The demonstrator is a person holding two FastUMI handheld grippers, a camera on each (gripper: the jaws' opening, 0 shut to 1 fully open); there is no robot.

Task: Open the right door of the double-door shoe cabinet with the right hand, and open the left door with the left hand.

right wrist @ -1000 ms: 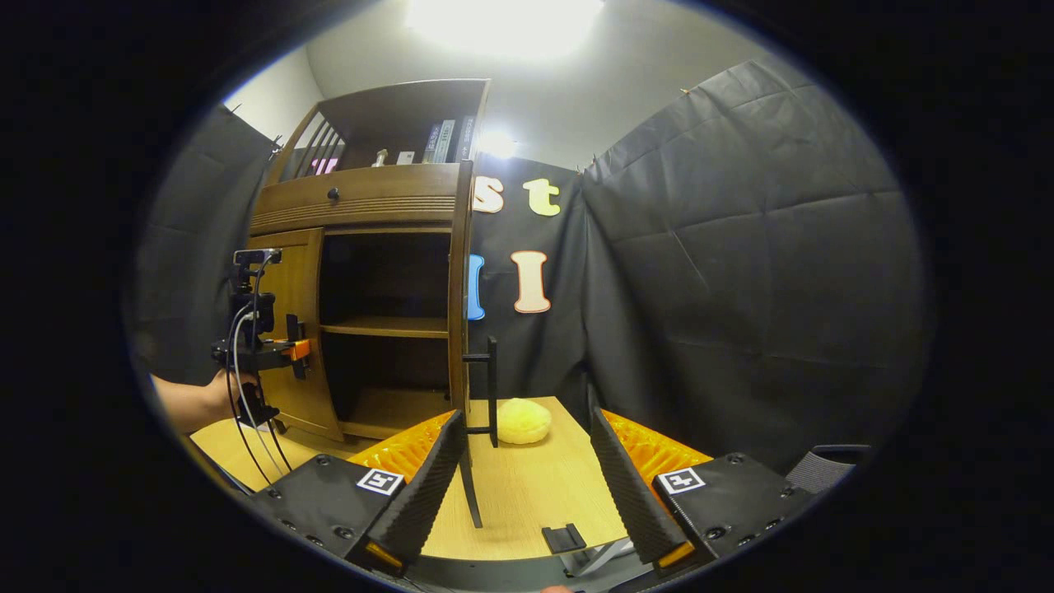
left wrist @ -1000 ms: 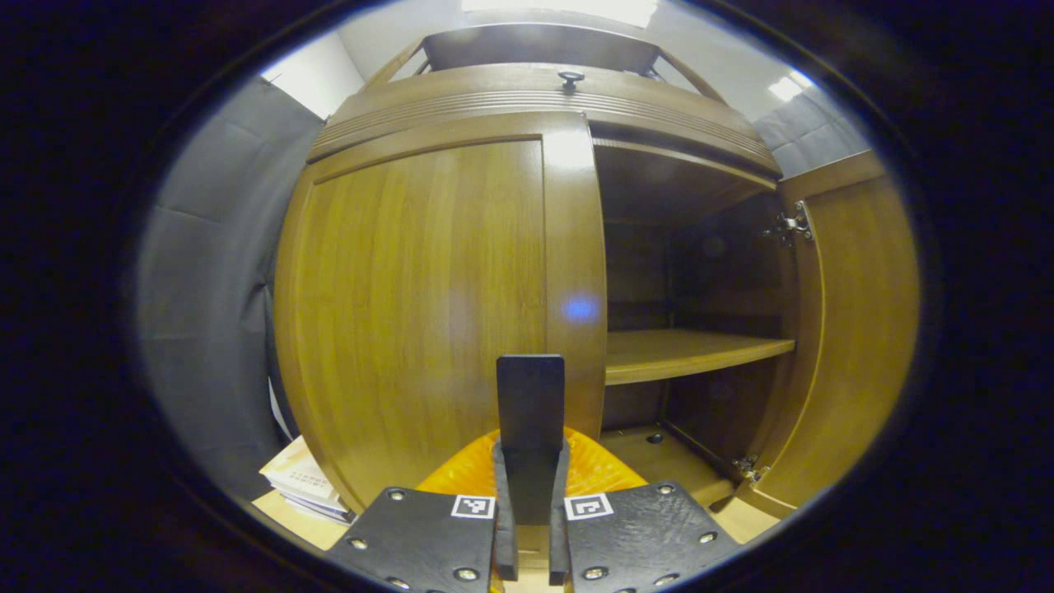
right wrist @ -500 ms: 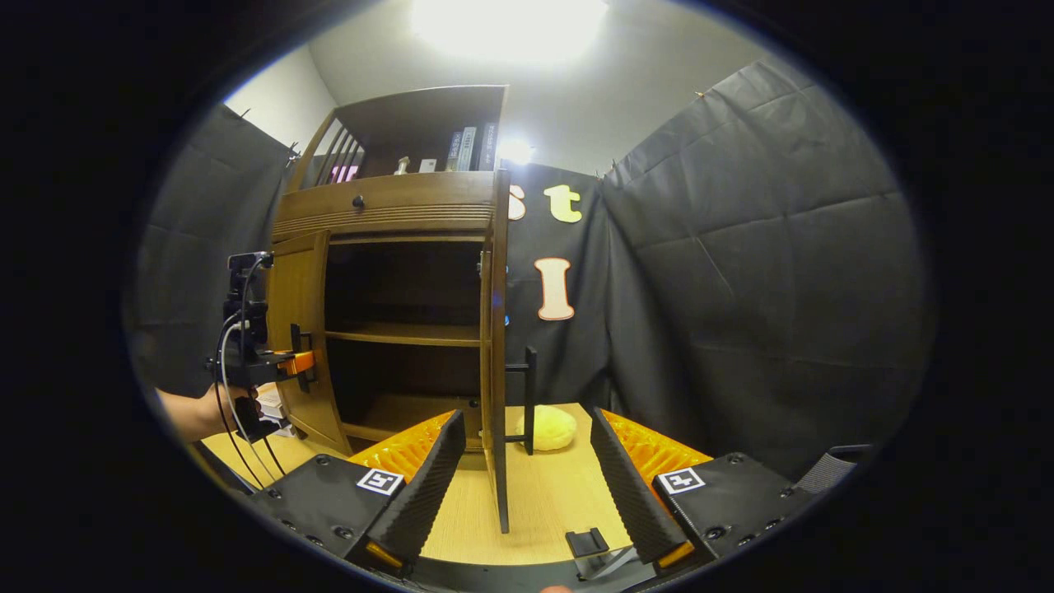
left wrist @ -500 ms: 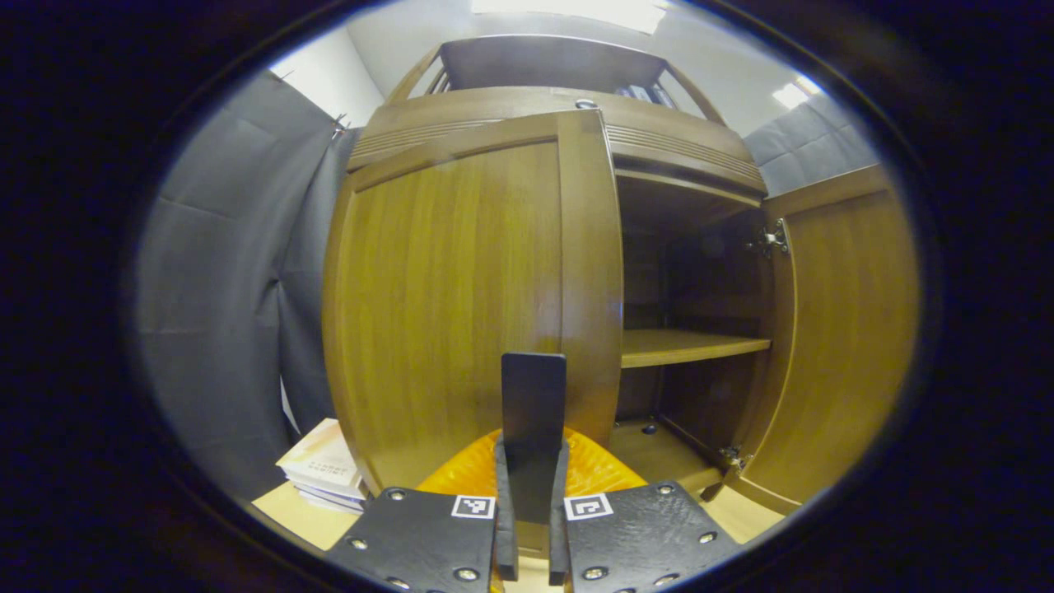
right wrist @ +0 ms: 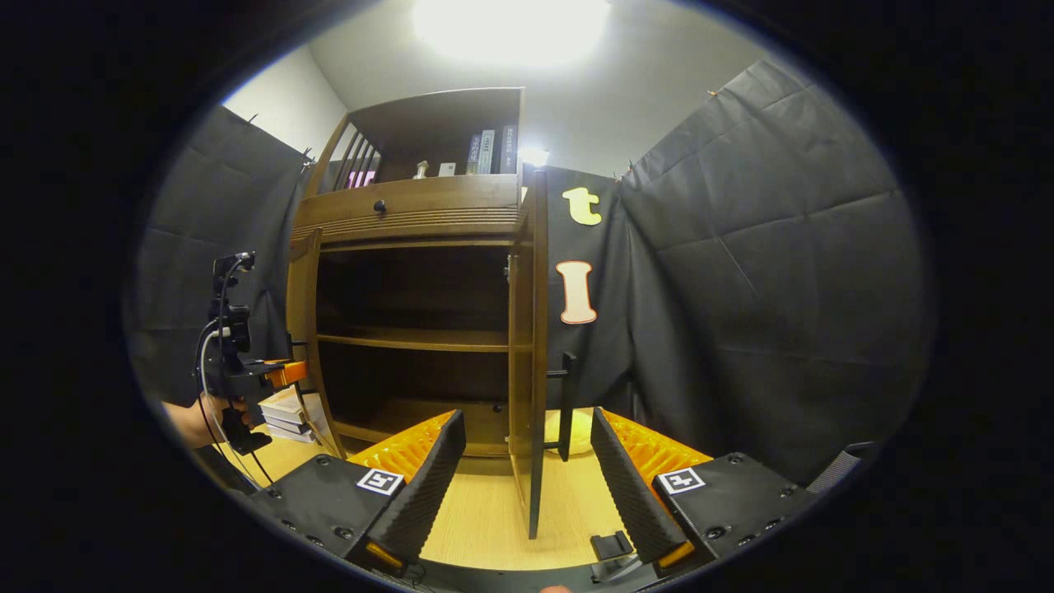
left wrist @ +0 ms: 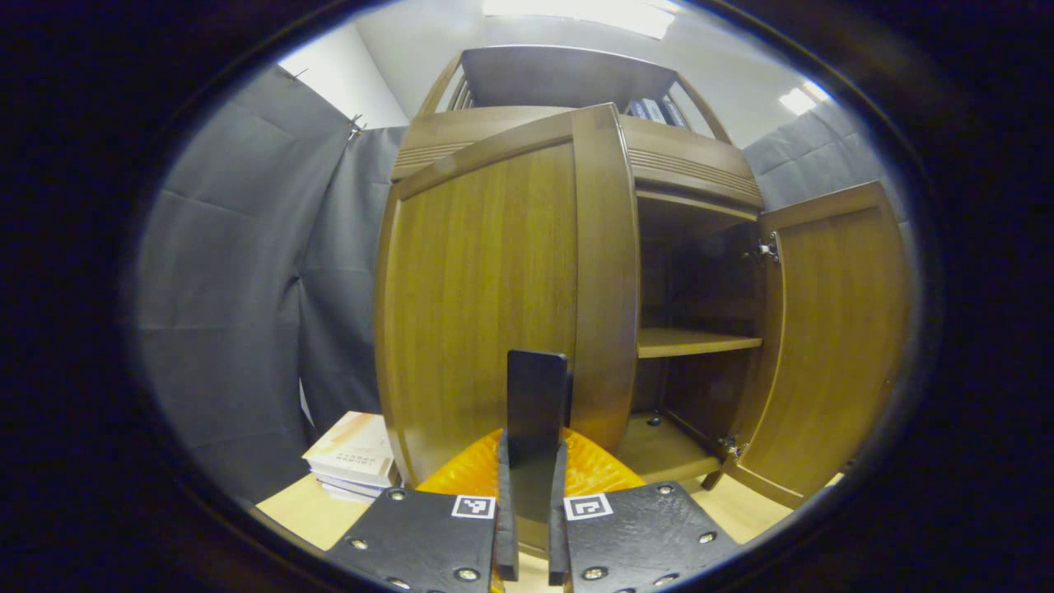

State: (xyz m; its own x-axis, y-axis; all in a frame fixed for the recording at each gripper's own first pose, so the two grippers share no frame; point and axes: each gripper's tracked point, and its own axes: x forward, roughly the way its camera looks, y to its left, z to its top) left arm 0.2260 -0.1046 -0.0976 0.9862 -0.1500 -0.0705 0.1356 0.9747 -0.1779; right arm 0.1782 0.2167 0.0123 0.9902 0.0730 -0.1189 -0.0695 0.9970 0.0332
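Fingers clamp left handle | right gripper spread apart

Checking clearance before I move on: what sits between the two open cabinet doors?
In the right gripper view, between the left door and right door lies the open cabinet interior: one bare wooden shelf and a bare bottom board.

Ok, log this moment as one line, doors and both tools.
right door: open, released | left door: part open | left tool: shut on left door handle | right tool: open, empty
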